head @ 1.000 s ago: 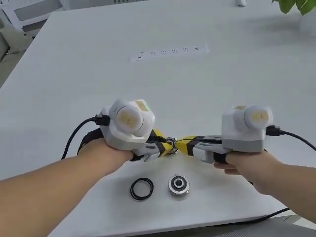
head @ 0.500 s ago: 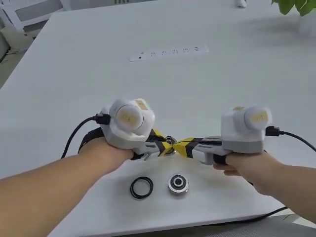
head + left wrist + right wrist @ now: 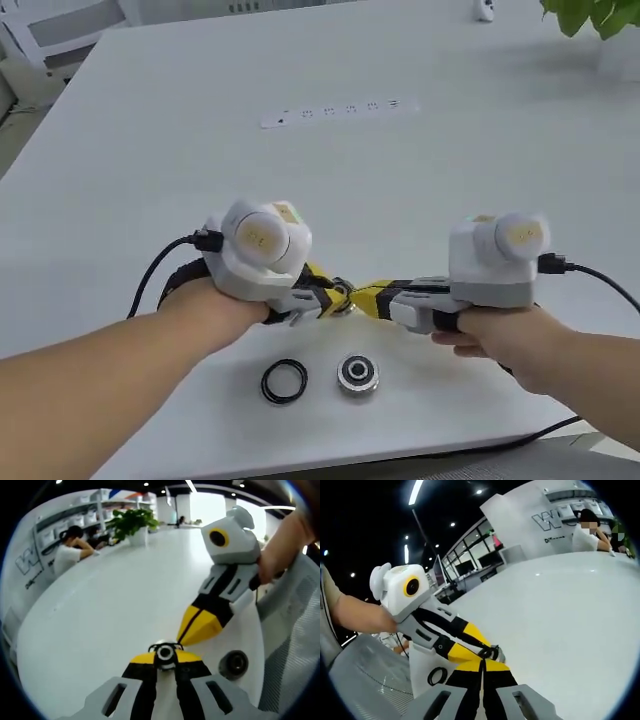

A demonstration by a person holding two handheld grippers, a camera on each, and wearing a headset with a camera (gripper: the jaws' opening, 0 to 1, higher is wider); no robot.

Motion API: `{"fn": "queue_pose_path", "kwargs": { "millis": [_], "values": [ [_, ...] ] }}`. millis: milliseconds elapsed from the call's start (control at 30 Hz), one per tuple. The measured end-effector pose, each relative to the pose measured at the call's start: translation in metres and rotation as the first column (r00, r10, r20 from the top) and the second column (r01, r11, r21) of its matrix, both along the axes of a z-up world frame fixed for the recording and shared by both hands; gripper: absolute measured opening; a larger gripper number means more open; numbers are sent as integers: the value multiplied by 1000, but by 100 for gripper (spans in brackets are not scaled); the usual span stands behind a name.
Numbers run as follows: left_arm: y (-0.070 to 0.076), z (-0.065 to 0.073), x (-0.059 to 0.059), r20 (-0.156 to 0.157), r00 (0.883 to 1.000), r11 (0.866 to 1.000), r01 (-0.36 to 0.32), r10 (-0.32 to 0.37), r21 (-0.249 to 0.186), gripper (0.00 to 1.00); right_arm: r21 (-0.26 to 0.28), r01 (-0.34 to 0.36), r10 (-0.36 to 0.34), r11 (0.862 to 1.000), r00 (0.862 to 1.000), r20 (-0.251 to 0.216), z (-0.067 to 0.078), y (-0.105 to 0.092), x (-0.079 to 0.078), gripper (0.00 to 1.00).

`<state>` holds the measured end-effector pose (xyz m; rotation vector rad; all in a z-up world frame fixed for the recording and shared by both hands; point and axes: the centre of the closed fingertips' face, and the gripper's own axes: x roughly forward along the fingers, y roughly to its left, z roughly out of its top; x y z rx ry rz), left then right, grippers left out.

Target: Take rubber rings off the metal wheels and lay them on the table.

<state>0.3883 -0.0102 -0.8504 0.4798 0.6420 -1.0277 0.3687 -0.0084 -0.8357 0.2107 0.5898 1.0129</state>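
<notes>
**Fig. Layout at near edge of table [image 3: 420, 190], head view.**
Left gripper [image 3: 333, 296] & right gripper [image 3: 364, 297] meet tip to tip over the near-centre area. A wheel [image 3: 343, 292] sits between the left one's jaws, w/ the right one's tip touching or just beside it (cannot tell which). In front of them, on the tabletop, the loose ring [image 3: 285, 381] lies at left and the second wheel [image 3: 358, 373] just to its right, not touching. Power strip [image 3: 330, 109] lies well behind, mid-table. Plant [image 3: 590, 14] is at the far right corner.
</notes>
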Motion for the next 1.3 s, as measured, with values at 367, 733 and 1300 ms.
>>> {"fn": "queue_pose_path", "kwargs": {
  "millis": [367,733,1300],
  "values": [
    [-2,1,-3,-10,1000,1000,4,-4,2,16,-12,-1,1,1000,1000,-8,0,-3,-1,0],
    [6,22,-6,-25,999,997,-22,20,-75,26,-27,13,-13,1000,1000,-18,-1,-4,0,0],
    [30,56,-35,-25,1000,987,-6,2,-161,49,-32,-7,6,999,1000,-9,10,1,-3,0]
  ]
}}
